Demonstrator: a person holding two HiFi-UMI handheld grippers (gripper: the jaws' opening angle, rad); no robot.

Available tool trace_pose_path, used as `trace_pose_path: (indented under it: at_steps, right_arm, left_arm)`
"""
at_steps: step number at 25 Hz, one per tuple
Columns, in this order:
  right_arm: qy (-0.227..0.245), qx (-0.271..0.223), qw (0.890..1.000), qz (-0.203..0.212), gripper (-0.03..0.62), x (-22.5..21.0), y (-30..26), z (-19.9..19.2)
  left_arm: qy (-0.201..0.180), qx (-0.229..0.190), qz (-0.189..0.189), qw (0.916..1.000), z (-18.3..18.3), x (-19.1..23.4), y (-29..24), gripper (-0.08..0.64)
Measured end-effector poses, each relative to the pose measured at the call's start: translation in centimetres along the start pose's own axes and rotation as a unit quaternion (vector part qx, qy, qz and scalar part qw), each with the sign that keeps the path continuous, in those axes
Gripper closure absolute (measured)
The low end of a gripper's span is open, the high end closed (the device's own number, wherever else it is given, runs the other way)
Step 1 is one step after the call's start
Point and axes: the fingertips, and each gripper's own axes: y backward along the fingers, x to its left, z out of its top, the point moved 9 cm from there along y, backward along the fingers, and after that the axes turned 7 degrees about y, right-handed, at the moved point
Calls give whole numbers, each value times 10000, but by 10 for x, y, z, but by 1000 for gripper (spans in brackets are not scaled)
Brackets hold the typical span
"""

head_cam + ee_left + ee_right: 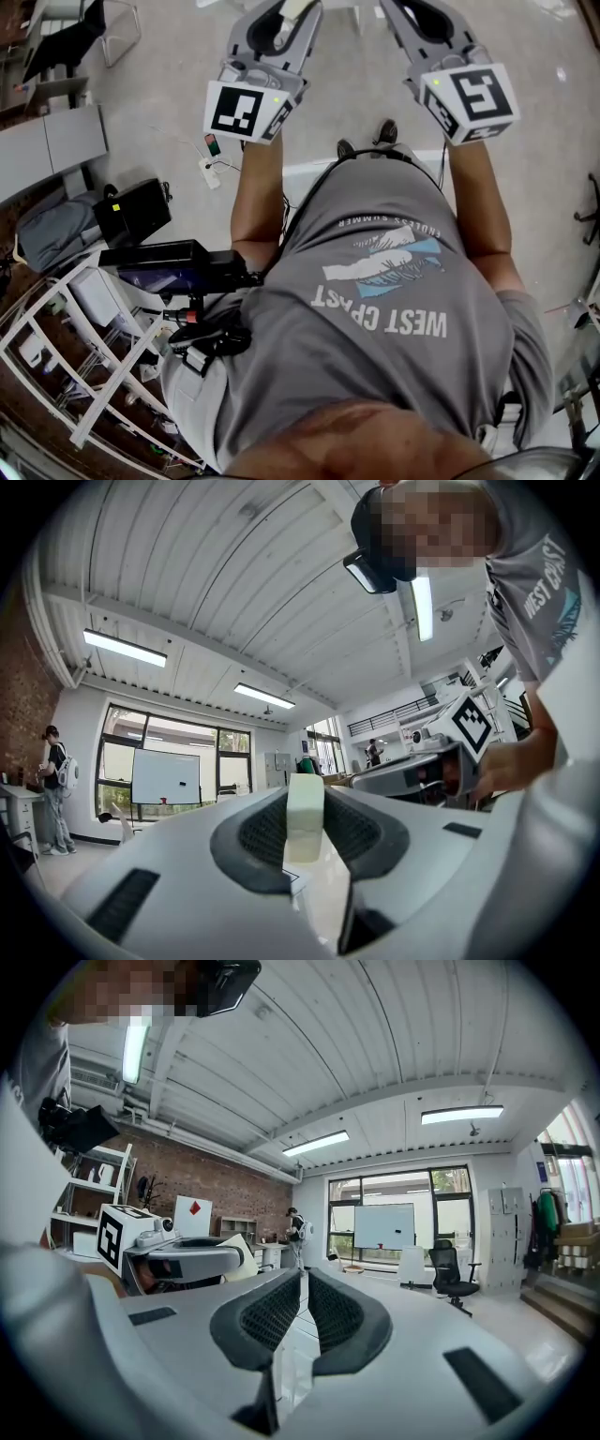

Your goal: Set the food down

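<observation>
Both grippers are raised, pointing across the room. In the left gripper view, a pale cream block of food [305, 822] stands upright between the dark ribbed pads, with my left gripper [306, 791] shut on it. The head view shows that left gripper [296, 11] at the top, the pale food [298, 6] peeking from its tips. My right gripper [303, 1281] has its jaws drawn together with nothing between them; in the head view the right gripper [401, 11] is at the top right. The right gripper view shows the left gripper [183, 1258] beside it, still with the food [238, 1249].
Below me lie a grey floor, a white table edge [305, 173], a black case [131, 211], a grey bag [52, 234] and a white rack [94, 375]. A person [54, 780] stands by the windows near a whiteboard [166, 776]. An office chair [455, 1279] stands farther off.
</observation>
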Motion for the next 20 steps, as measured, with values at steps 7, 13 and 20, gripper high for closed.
trace_pose_path:
  at_steps: [7,13,20]
  right_arm:
    - [49,-40,9998,200,582,-45,-16,3]
    - [84,-64,9993,360,583,-72,-30,21]
    - [11,-18,9992,392,583,-82,-30,21]
  left_arm:
    - [2,-14,198,9998,3,8,-42,456]
    - [-2,-17,353,9994,17,14,-64,456]
    - [27,83,357,9993,18,11,-75,456]
